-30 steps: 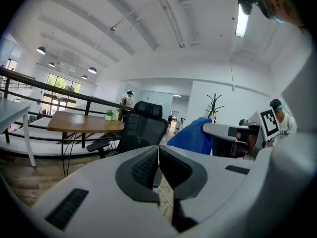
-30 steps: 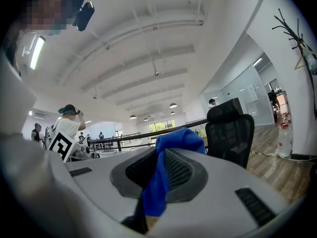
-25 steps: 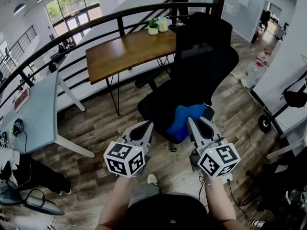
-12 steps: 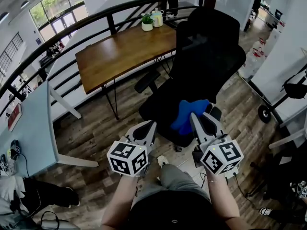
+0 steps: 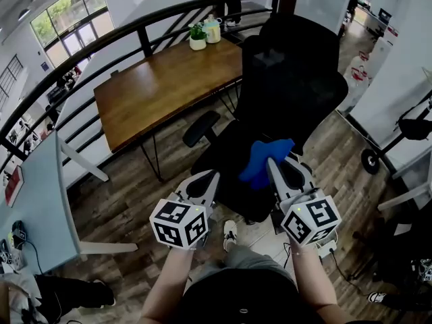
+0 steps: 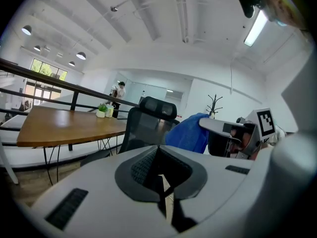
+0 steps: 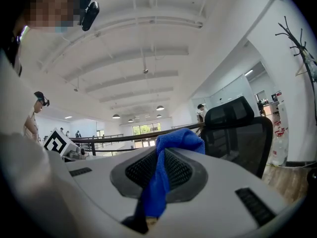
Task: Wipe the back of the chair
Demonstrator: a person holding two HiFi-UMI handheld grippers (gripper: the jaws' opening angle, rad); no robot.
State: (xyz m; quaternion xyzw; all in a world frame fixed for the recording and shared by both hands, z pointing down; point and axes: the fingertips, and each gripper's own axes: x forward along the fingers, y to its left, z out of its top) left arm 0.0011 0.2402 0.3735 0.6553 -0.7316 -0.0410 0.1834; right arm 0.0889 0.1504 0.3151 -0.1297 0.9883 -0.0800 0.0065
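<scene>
A black mesh office chair (image 5: 290,79) stands ahead of me, its back (image 7: 242,138) and headrest (image 6: 157,107) upright. My right gripper (image 5: 282,169) is shut on a blue cloth (image 5: 264,159) that bunches out of its tips (image 7: 174,148) just short of the chair's seat. The cloth also shows beside the chair in the left gripper view, as a blue cloth (image 6: 190,133). My left gripper (image 5: 202,183) is shut with nothing in it, a little left of the seat and apart from the chair.
A wooden desk (image 5: 162,79) with a small plant (image 5: 198,38) stands left of the chair, along a black railing (image 5: 101,42). A white table (image 5: 37,194) is at the far left. A wheeled stand (image 5: 378,160) sits at the right. The floor is wood planks (image 5: 128,208).
I have stepped closer and to the left; the chair now sits larger and nearer the middle. Both grippers hold the same pose, the cloth still gripped.
</scene>
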